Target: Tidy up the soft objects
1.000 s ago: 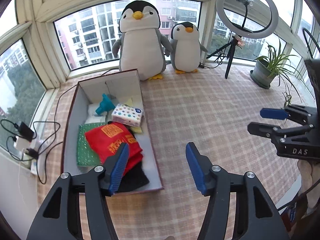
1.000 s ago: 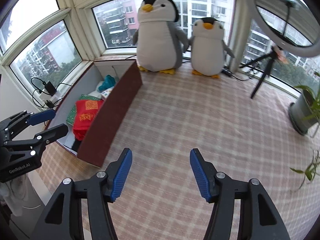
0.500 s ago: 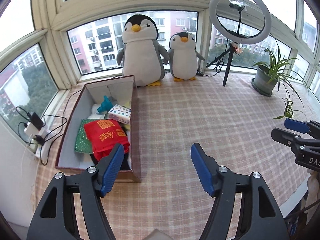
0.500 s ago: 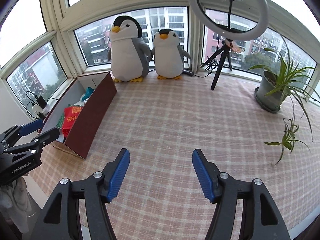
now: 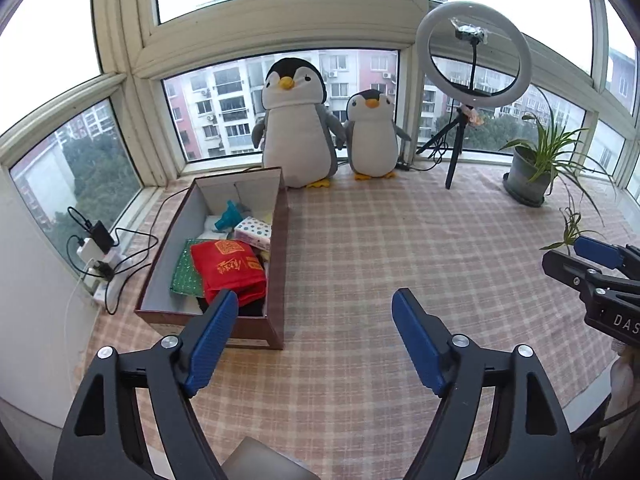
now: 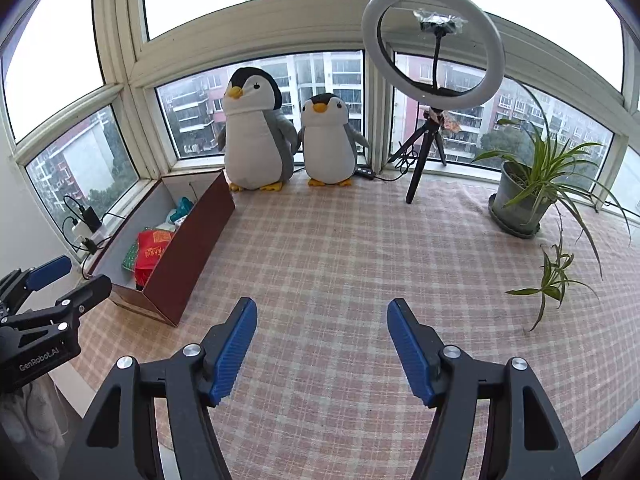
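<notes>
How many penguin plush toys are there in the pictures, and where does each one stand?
2. The big penguin stands at the window, just behind the far end of the box. The small penguin stands right beside it, on the ring light side. No other shows.

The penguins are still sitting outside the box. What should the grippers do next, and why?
Probably reach toward the small penguin. Both the left gripper and right gripper are open and empty, and the two plush toys stand by the window, outside the box.
</notes>
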Tool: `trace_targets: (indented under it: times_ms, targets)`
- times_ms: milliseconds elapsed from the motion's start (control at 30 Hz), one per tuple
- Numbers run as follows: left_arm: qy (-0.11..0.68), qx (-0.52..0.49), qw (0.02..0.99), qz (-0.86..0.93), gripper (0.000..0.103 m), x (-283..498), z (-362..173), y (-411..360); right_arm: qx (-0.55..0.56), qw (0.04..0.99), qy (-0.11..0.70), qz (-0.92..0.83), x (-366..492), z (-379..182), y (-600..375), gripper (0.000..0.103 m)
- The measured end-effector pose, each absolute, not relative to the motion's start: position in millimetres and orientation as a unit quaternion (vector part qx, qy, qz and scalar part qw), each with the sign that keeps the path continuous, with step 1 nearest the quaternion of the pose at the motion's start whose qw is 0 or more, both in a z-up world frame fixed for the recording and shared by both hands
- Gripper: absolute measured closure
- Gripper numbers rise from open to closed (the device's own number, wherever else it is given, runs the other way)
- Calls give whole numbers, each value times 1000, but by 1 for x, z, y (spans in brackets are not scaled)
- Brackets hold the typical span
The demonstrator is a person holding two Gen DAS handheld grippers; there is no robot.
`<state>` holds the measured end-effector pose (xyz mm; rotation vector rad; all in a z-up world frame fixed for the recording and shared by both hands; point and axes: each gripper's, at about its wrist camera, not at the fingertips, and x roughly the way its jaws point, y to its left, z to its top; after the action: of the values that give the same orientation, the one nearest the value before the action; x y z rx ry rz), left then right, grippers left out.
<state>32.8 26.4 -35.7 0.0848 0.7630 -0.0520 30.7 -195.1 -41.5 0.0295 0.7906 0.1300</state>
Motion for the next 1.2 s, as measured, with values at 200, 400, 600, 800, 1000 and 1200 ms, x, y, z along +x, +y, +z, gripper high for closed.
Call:
trace_targets:
  times_ms: [200, 400, 600, 800, 1000, 1200]
  targets:
    - [360, 34, 932, -29, 23, 30, -27, 22, 4, 928, 368, 58, 22, -32, -193, 39]
    - [354, 29, 935, -17, 23, 27, -24, 27, -1, 928, 366, 65, 18, -31, -188, 35]
    - [350, 23, 936, 13, 23, 23, -23, 39, -9, 926, 370, 81, 20, -32, -180, 35]
    - [353, 15, 935, 28, 23, 19, -23, 51, -17, 923, 371, 98, 23, -34, -168, 35]
    - [355, 13, 934, 34, 23, 14, -23, 55, -23, 922, 370, 109, 21, -34, -160, 35]
    - [356, 13, 934, 35, 23, 12, -23, 55, -26, 921, 372, 110, 18, -35, -157, 35]
